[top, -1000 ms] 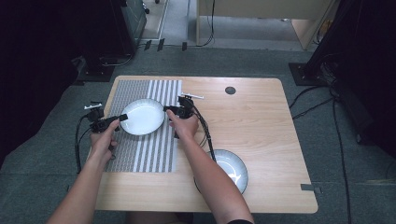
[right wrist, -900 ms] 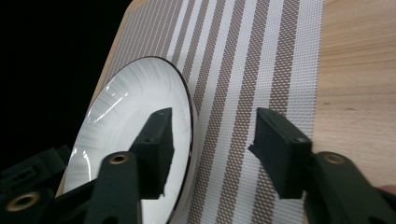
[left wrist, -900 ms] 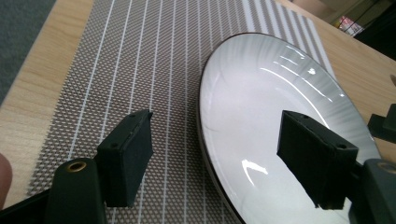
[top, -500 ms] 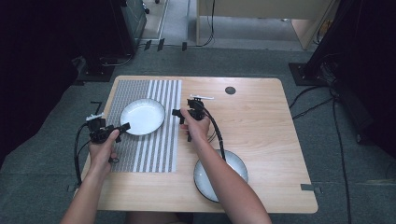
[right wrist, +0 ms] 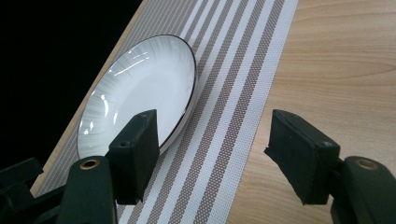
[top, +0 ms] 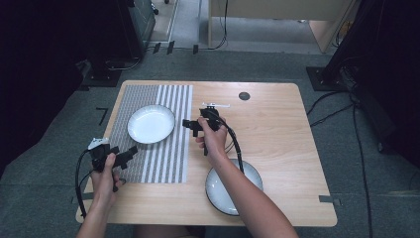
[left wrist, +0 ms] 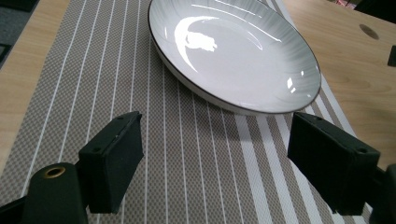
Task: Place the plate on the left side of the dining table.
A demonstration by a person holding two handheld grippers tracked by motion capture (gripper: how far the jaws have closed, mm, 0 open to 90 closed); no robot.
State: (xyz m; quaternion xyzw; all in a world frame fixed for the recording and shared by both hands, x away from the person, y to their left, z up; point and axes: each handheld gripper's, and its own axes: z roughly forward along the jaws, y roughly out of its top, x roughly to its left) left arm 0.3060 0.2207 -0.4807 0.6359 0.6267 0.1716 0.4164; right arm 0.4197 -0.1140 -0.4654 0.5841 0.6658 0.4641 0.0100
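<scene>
Currently:
Plate (top: pixel 151 124): on striped mat (top: pixel 163 158), toward worktop (top: pixel 277 124) far-left corner.
Left hand-held gripper (top: pixel 130 152): jaws wide, just opened, nothing between, near mat's near-left edge.
Right hand-held gripper (top: pixel 189 124): jaws wide, just opened, nothing held, beside mat's right edge.

Second plate (top: pixel 234 191) near table's (top: pixel 277 129) front edge

I find no readable text, label, brand, number or sign in any view: the white plate (top: pixel 151 123), the striped placemat (top: pixel 168 153) and the wooden table (top: pixel 277 134) bear no legible markings.
</scene>
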